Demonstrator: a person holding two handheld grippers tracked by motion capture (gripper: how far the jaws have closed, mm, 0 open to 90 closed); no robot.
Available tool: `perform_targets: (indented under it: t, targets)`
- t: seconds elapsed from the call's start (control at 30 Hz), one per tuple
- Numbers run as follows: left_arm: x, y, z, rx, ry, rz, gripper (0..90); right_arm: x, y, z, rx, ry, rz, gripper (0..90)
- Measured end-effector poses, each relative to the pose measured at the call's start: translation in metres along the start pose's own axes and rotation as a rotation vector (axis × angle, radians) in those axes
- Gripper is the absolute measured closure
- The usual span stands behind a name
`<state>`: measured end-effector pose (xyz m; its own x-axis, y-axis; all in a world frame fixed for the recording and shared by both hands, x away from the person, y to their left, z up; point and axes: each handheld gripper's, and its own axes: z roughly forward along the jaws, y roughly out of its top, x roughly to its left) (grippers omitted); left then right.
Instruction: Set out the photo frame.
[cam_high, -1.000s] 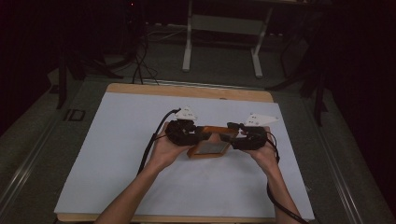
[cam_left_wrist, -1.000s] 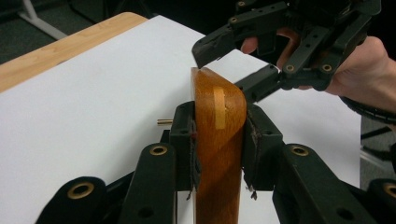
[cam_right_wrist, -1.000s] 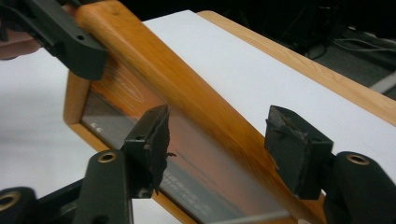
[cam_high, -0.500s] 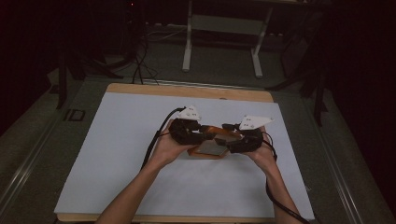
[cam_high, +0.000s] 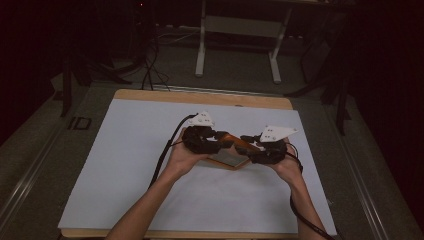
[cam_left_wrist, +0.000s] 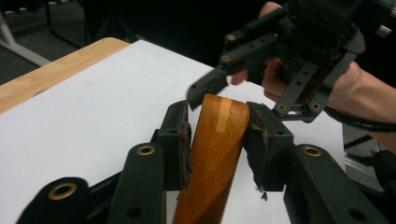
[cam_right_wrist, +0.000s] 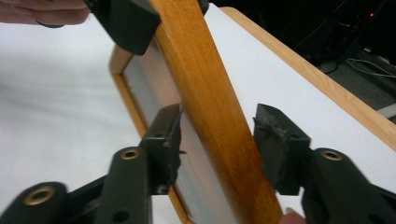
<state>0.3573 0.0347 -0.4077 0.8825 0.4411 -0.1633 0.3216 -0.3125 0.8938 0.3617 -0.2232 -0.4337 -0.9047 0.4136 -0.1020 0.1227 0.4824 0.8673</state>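
Observation:
A wooden picture frame (cam_high: 235, 141) with a grey panel is held tilted above the white table sheet, between my two hands. My left gripper (cam_high: 224, 142) is shut on one end of its orange-brown bar; in the left gripper view both pads (cam_left_wrist: 175, 135) press against the wood (cam_left_wrist: 212, 158). My right gripper (cam_high: 249, 146) comes in from the other side. In the right gripper view its jaws straddle the same bar (cam_right_wrist: 201, 70), with a gap left at the right pad (cam_right_wrist: 275, 140), so it stands open around the frame. The frame's near edge is hidden behind the hands.
The white sheet (cam_high: 125, 150) covers a wooden board (cam_high: 200, 96) whose rim shows at the back. Behind the table stand a metal stand's legs (cam_high: 237, 45) and cables (cam_high: 150, 65) on the dark floor. A cable (cam_high: 162, 155) trails from the left gripper across the sheet.
The frame has come up off the sheet and tilted between the grippers. Both hands have drawn slightly closer together around it.

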Motion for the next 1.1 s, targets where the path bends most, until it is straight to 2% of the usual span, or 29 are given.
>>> perform_targets:
  t: [0.03, 0.13, 0.17, 0.3, 0.37, 0.4, 0.6, 0.7, 0.9, 1.1]
  targets:
    - [0.001, 0.000, 0.000, -0.006, -0.001, -0.013, 58.1, 0.000, -0.001, -0.002, -0.006, 0.006, -0.002, 57.9]
    - [0.005, 0.000, 0.000, -0.017, -0.015, -0.049, 56.5, 0.001, -0.001, -0.004, -0.003, 0.007, -0.006, 60.0]
    - [0.006, 0.000, 0.001, -0.022, -0.021, -0.058, 55.6, 0.003, 0.000, -0.004, 0.007, -0.005, -0.027, 61.1]
    - [0.008, -0.001, 0.001, -0.033, -0.024, -0.068, 53.5, 0.005, 0.001, -0.004, 0.016, -0.012, -0.047, 62.4]
    - [0.008, -0.002, 0.001, -0.047, -0.017, -0.071, 44.4, 0.007, 0.001, -0.005, 0.022, -0.025, -0.058, 64.0]
    - [0.008, -0.002, 0.001, -0.047, -0.017, -0.071, 43.3, 0.007, 0.001, -0.005, 0.022, -0.025, -0.058, 64.0]
    - [0.012, -0.006, -0.006, -0.077, 0.004, -0.081, 38.3, 0.005, -0.003, -0.010, 0.017, -0.038, -0.049, 66.3]
    - [0.020, -0.015, -0.012, -0.098, 0.020, -0.101, 36.7, 0.003, -0.010, -0.017, 0.010, -0.052, -0.022, 68.2]
    - [0.030, -0.029, -0.012, -0.113, 0.035, -0.135, 33.9, 0.001, -0.017, -0.023, -0.008, -0.050, -0.004, 68.3]
    - [0.037, -0.039, -0.010, -0.120, 0.032, -0.156, 33.0, 0.002, -0.020, -0.026, -0.016, -0.049, 0.001, 68.4]
